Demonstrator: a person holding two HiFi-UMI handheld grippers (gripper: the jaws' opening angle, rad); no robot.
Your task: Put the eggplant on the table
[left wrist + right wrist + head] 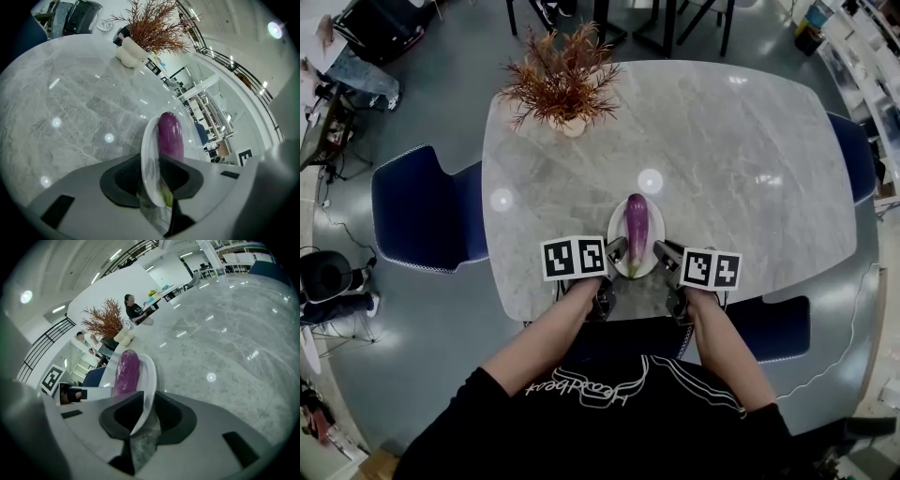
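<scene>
1. Left tongs (617, 251): positioned at the left rim of the plate (654, 230), angled downward. In the left gripper view the rim passes between the two jaws, but the pads appear to stand off it. Treat these tongs as released and holding nothing. They sit at the rim because a shallow dish can only be taken by its edge.

2. Plate: white and oval, it appears to rest flat on the table (722, 150) at the near edge. The two-sided approach keeps the dish level so the load cannot roll off.

3. Eggplant (636, 225): purple, lying lengthwise along the middle of the plate, with its green stem end toward the person and its rounded end pointing away. It touches only the plate, not the tongs. Carrying it on the dish avoids pinching a smooth, rounded body.

4. Right tongs (667, 253): positioned at the right rim of the plate, mirroring the left. The right gripper view shows both pads closed on the rim, so these tongs are grasping the plate.

5. Status (judgement): the eggplant is on the table by way of the plate, so the placement looks largely done. The remaining step is likely to free the right rim and back both tongs away without nudging the dish.

6. Reference: a potted plant (562, 80) stands well beyond the plate, to the far left.
</scene>
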